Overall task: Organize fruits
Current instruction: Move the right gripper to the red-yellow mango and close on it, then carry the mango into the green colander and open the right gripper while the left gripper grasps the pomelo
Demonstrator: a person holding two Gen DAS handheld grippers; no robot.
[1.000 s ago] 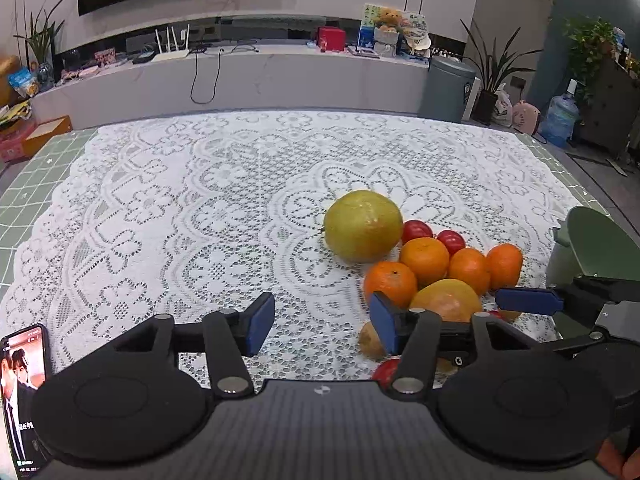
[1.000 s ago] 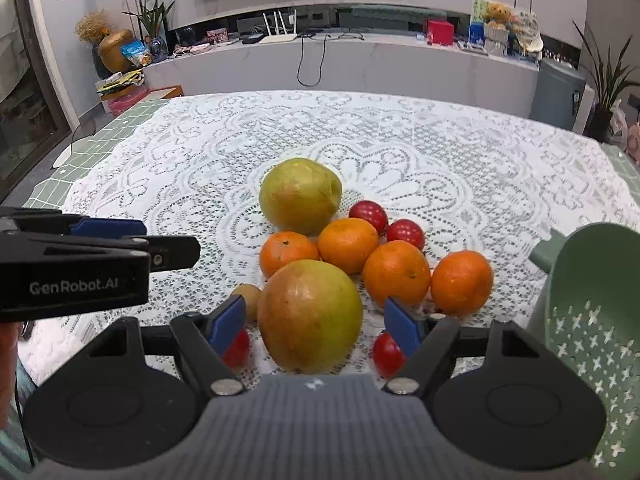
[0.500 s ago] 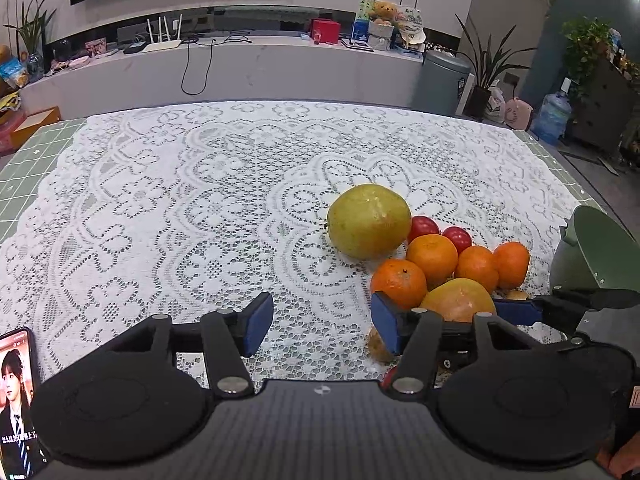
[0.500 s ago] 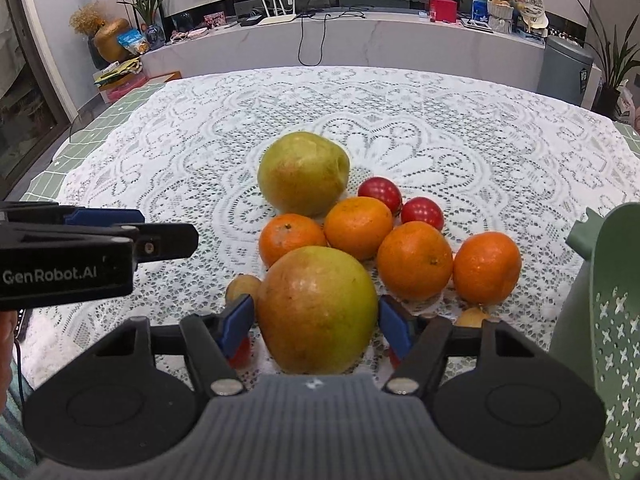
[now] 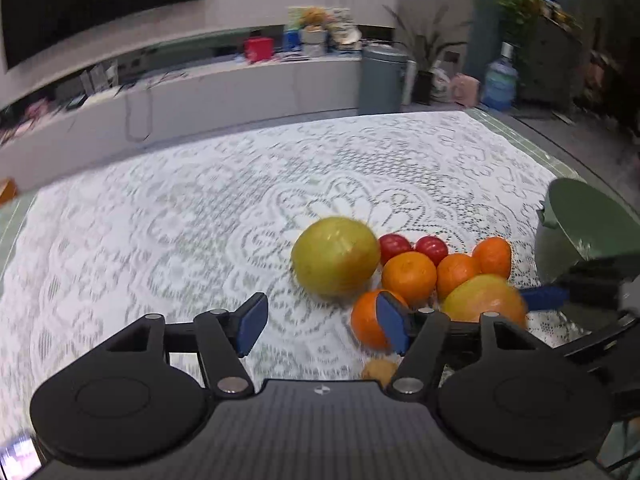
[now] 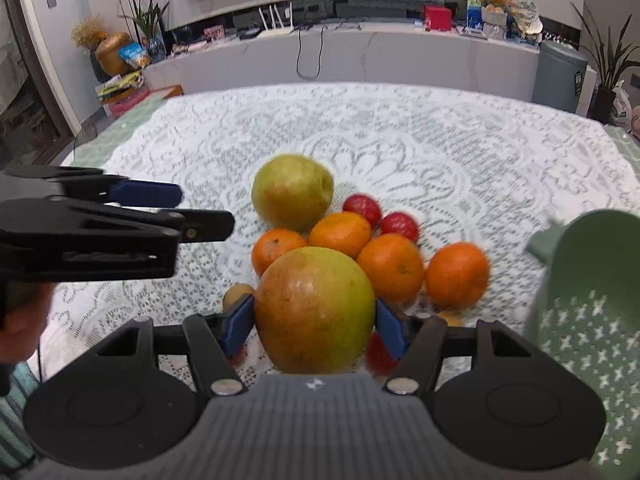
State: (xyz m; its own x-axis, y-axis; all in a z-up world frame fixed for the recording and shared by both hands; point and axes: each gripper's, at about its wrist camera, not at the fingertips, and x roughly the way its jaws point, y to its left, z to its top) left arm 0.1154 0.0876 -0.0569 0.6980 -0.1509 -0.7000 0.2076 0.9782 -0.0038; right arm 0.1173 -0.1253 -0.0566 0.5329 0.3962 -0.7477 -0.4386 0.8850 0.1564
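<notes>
A: The big fruit (image 6: 314,310) is clamped between the pads of the right gripper (image 6: 314,326), near the cloth's (image 6: 460,152) near edge. The left gripper (image 5: 318,328) is being opened, with nothing between its jaws.

B: What could be spoiled?

A: A round skin may be lost from the pads when lifted, and the oranges (image 6: 390,268) touching it could be rolled toward the edge.

B: And against a second ago?

A: The right jaws, then wide of the fruit, have been closed onto it; the green basket (image 6: 580,320) stays at the right edge.
</notes>
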